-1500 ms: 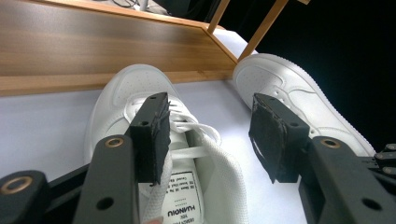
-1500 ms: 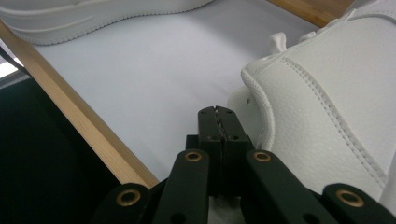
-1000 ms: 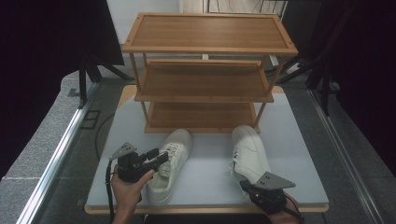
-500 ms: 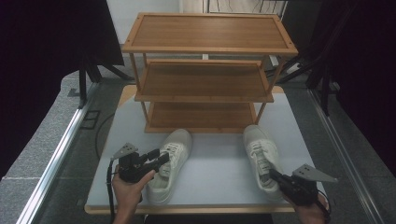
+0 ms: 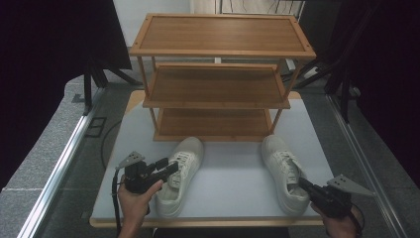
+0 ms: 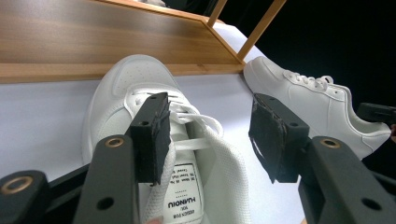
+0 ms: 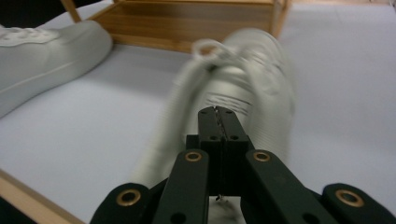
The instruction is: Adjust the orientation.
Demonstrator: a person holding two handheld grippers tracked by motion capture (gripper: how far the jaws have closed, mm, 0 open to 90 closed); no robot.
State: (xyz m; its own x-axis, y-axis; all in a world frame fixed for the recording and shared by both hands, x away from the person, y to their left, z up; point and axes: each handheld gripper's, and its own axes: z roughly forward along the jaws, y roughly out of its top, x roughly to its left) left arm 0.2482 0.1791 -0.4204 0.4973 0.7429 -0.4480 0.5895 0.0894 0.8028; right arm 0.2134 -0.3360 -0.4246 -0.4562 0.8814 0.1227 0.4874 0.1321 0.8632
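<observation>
Left tongs (image 5: 168,167): lower left of the high view, jaws apart, poised over the opening of the left shoe (image 5: 179,173). In the left gripper view the jaws straddle the laces and tongue, clamped on nothing.
Right tongs (image 5: 303,184): lower right of the high view, jaws pressed together at the heel of the right shoe (image 5: 285,170). Whether the heel's edge is pinched between them cannot be told; the shoe is blurred in the right gripper view.
Left shoe: white, on the bench (image 5: 233,173) at lower centre-left, toe towards the rack (image 5: 218,74).
Right shoe: white, lower centre-right, toe just beside the rack's bottom shelf.
Rack: three-tier wooden shelf, upper centre of the frame, at the bench's far edge.
</observation>
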